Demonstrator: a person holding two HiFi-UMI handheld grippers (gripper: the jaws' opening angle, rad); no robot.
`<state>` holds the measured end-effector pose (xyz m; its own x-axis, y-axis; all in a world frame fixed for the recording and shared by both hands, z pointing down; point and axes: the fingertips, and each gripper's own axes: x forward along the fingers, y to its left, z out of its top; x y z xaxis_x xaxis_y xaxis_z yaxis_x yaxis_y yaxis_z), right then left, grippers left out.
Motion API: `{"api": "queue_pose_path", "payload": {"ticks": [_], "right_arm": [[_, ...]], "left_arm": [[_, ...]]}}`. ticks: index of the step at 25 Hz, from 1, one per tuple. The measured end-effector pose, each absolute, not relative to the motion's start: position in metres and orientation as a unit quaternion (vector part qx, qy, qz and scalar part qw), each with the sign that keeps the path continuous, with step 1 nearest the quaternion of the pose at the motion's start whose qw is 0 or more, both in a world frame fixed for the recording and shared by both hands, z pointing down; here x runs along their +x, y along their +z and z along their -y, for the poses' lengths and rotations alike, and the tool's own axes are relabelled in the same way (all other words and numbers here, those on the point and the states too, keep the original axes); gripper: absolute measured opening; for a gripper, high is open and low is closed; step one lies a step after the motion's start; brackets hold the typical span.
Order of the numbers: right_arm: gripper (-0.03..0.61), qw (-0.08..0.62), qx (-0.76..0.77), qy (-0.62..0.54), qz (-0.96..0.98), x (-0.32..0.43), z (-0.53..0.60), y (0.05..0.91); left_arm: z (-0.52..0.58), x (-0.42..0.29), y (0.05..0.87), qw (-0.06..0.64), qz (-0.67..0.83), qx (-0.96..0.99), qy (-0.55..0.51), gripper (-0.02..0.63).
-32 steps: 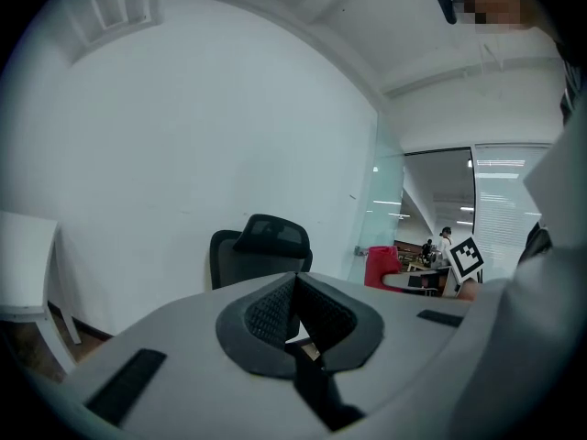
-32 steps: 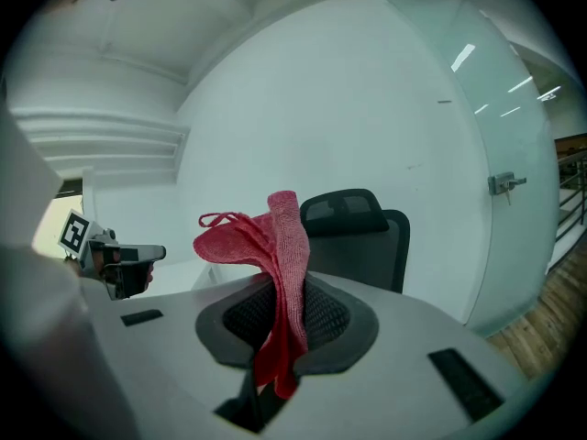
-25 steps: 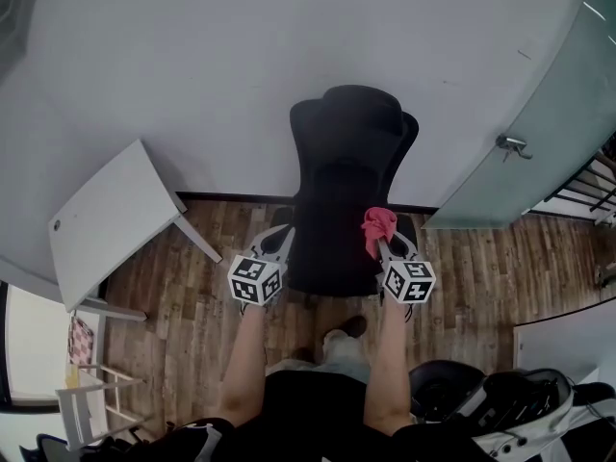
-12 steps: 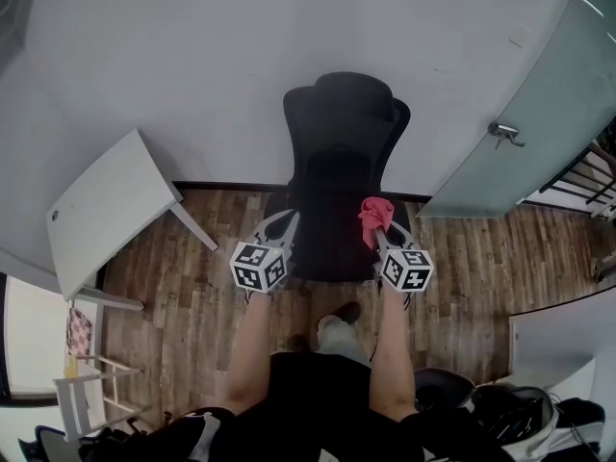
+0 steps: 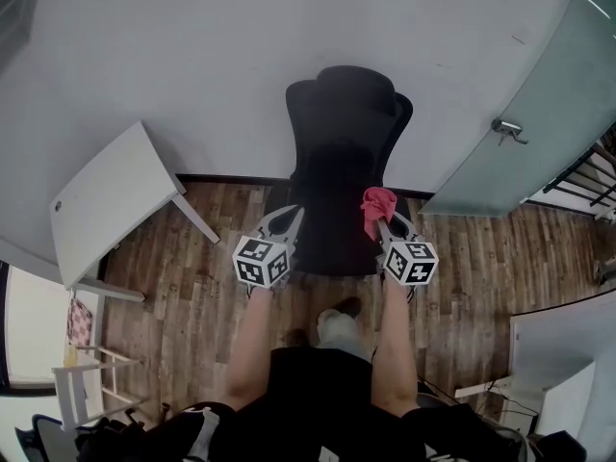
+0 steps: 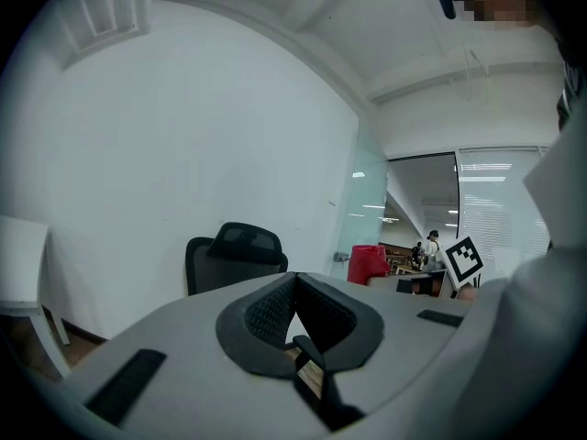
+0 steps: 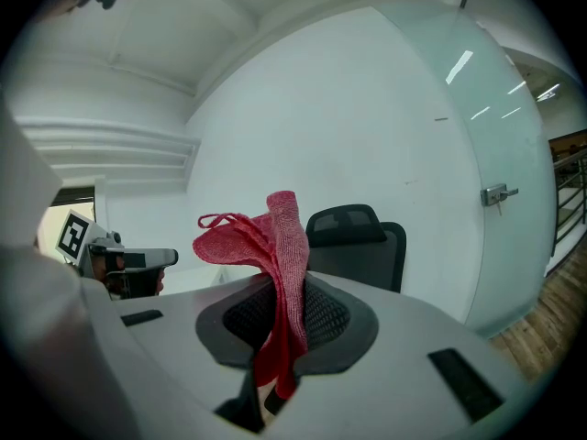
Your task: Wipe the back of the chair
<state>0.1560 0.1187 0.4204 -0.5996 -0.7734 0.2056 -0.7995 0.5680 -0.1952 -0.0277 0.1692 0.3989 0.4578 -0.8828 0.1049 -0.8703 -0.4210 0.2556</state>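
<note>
Seat of chair (image 6: 231, 262) hidden behind left tool (image 6: 294, 282), glass door (image 5: 539, 114) cut by picture edge, distant person (image 6: 429, 248) too small

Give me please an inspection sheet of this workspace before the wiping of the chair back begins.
Surface: brown wooden plank floor under the chair.
Job's things: black high-backed office chair against the white wall; red knitted cloth held short of it.
Clutter: white rectangular table left of the chair.
Grippers: left gripper fingers together, empty; right gripper fingers shut on the cloth.
Cables: nothing seen.
Surroundings: frosted glass door with metal handle, at right.
</note>
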Motion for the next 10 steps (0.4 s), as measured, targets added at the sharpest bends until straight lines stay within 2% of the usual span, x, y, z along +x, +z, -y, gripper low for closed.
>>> {"api": "queue_pose_path", "payload": {"ticks": [10], "right_arm": [[0.069,0.039,0.434,0.131,0.891,0.1503,-0.1281,0.4119]], "left_arm": [[-0.1804,-0.0262,0.3966,0.13,0.518,0.845,-0.018,0.025]]}}
